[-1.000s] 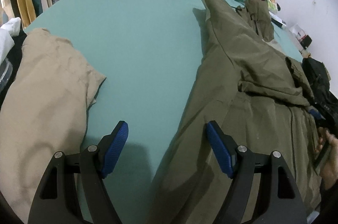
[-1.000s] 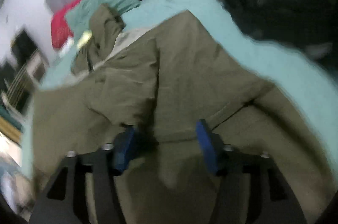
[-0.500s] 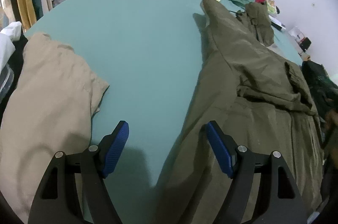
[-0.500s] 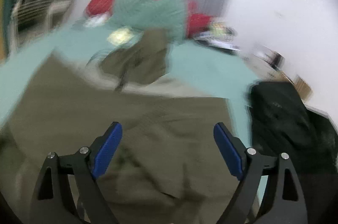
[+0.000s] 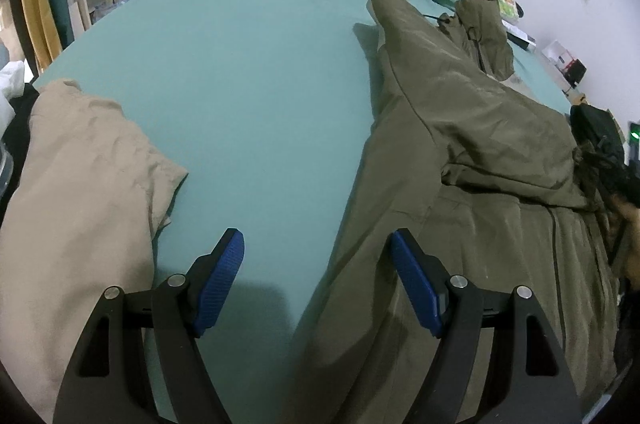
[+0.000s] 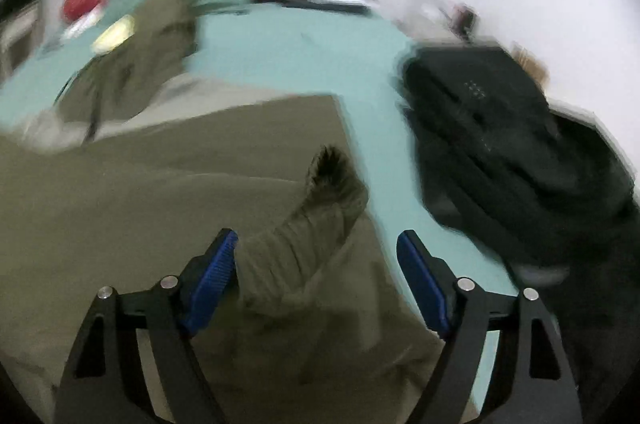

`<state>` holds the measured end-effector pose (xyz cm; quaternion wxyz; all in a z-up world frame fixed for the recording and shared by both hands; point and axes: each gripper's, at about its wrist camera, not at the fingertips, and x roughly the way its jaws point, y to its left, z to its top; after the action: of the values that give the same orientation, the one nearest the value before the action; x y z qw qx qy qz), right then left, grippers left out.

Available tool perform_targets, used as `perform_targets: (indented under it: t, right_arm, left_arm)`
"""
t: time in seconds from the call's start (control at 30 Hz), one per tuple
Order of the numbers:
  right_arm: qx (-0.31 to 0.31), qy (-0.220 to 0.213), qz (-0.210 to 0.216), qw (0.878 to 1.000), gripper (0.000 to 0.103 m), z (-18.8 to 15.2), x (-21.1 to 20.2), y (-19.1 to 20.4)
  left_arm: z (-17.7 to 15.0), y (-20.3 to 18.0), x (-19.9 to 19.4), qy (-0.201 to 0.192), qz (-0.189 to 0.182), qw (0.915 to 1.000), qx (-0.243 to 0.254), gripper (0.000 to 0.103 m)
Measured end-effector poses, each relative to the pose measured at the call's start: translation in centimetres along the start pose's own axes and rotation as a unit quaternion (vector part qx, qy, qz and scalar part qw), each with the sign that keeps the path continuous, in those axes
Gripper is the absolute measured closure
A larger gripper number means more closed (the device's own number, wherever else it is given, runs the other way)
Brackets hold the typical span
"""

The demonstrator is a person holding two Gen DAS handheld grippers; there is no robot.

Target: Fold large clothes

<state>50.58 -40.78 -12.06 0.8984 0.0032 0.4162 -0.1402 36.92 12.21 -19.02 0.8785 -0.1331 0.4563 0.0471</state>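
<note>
The olive coat (image 5: 480, 151) lies spread on the right side of the bed (image 5: 260, 71), sleeve folded across its body. It looks bulky, soft and limp, so it likely sags unless gripped at hem or seams. The left tongs (image 5: 316, 280) and right tongs (image 6: 316, 276) gape, gripping nothing; a bunched fur-edged fold (image 6: 316, 224) lies between the right pair.

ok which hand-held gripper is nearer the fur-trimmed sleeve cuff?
Right. The right hand-held gripper sits open with the fur-trimmed sleeve cuff just ahead of its fingers. The left hand-held gripper hovers open over the coat's opposite edge.
</note>
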Motion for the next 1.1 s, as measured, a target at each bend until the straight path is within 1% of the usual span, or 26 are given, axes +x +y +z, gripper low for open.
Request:
perform_targets:
  t: [0.03,0.07,0.1,0.13,0.17,0.2,0.27,0.3,0.37,0.4,0.43,0.5,0.53,0.6,0.7,0.73,0.77,0.8,0.87,0.9,0.97,1.0,1.03,1.07,1.1]
  right_arm:
    - [0.024,0.005,0.006,1.000,0.022,0.1,0.0,-1.8]
    - [0.042,0.005,0.002,0.999,0.022,0.1,-0.3,-3.3]
    - [0.052,-0.003,-0.015,0.999,0.022,0.1,-0.9,-4.9]
    - [0.055,-0.009,-0.024,0.998,0.022,0.2,-1.5,-5.7]
    - [0.058,-0.025,-0.022,0.998,0.021,0.6,-2.1,-6.6]
    - [0.056,-0.037,-0.011,0.998,0.021,0.9,-2.7,-6.5]
    - [0.027,-0.061,0.031,0.997,0.022,2.6,-2.8,-6.0]
    - [0.009,-0.066,0.051,0.996,0.022,3.8,-2.5,-5.0]
    - [-0.009,-0.063,0.091,0.994,0.022,6.0,-1.4,-2.8]
    - [-0.018,-0.061,0.118,0.991,0.022,7.4,-0.5,-1.1]
    - [-0.024,-0.059,0.132,0.989,0.022,8.4,0.2,0.1]
    - [-0.029,-0.051,0.166,0.984,0.022,11.2,2.4,3.9]
    - [-0.029,-0.048,0.180,0.982,0.022,12.4,3.3,5.3]
    - [-0.024,-0.043,0.204,0.978,0.022,14.7,5.8,8.9]
    - [-0.014,-0.043,0.220,0.975,0.022,17.8,9.0,13.7]
    - [-0.007,-0.043,0.228,0.973,0.022,18.4,9.8,14.9]
    - [0.005,-0.044,0.240,0.970,0.022,18.8,10.6,15.8]
    - [0.020,-0.046,0.246,0.968,0.022,19.0,11.3,16.5]
    - [0.037,-0.034,0.246,0.968,0.022,19.6,13.2,18.5]
    - [0.038,-0.025,0.246,0.968,0.022,19.6,14.2,19.4]
    - [0.031,-0.007,0.240,0.970,0.022,19.7,15.6,20.8]
    - [0.031,-0.004,0.243,0.970,0.022,19.5,16.1,21.3]
    - [0.031,0.001,0.255,0.966,0.022,19.3,16.5,21.5]
    - [0.028,0.010,0.263,0.964,0.048,19.1,16.7,21.7]
    - [0.016,0.010,0.257,0.966,0.101,18.7,16.3,21.9]
  left_arm:
    - [0.1,0.0,-0.1,-0.002,-0.001,1.0000,0.000,0.024]
    - [0.2,0.0,-0.2,-0.007,-0.003,1.0000,0.000,0.024]
    - [0.4,0.0,-0.5,-0.016,-0.005,0.9999,0.001,0.024]
    - [0.6,0.0,-0.7,-0.024,-0.005,0.9997,0.003,0.024]
    - [0.8,0.0,-1.1,-0.037,-0.002,0.9993,0.007,0.024]
    - [1.0,0.1,-1.5,-0.048,0.002,0.9988,0.009,0.024]
    - [1.4,0.4,-1.9,-0.063,0.006,0.9980,0.007,0.024]
    - [1.7,0.6,-2.1,-0.069,0.007,0.9976,0.001,0.024]
    - [2.2,0.9,-2.1,-0.077,0.008,0.9969,-0.011,0.024]
    - [2.5,0.9,-2.1,-0.081,0.003,0.9967,-0.006,0.024]
    - [2.6,0.8,-2.0,-0.083,0.000,0.9965,0.004,0.024]
    - [2.9,0.9,-1.8,-0.090,0.005,0.9957,0.018,0.024]
    - [2.9,1.2,-1.5,-0.089,0.007,0.9959,0.018,0.024]
    - [3.1,2.0,-0.5,-0.069,0.011,0.9975,0.009,0.024]
    - [3.3,3.9,0.8,-0.052,0.033,0.9977,-0.028,0.024]
    - [3.3,4.1,1.2,-0.050,0.041,0.9973,-0.033,0.024]
    - [3.2,4.5,1.7,-0.044,0.056,0.9967,-0.039,0.024]
    - [3.1,4.7,2.3,-0.037,0.070,0.9960,-0.041,0.024]
    - [2.8,4.6,2.6,-0.038,0.087,0.9951,-0.028,0.024]
    - [2.7,4.3,2.7,-0.040,0.092,0.9948,-0.021,0.024]
    - [2.4,3.8,2.9,-0.034,0.088,0.9954,-0.013,0.024]
    - [2.3,3.6,3.0,-0.030,0.086,0.9957,-0.014,0.024]
    - [2.3,3.5,3.1,-0.024,0.082,0.9962,-0.016,0.024]
    - [2.3,3.4,3.2,-0.019,0.079,0.9966,-0.016,0.024]
    - [2.4,3.4,3.2,-0.017,0.079,0.9966,-0.015,0.024]
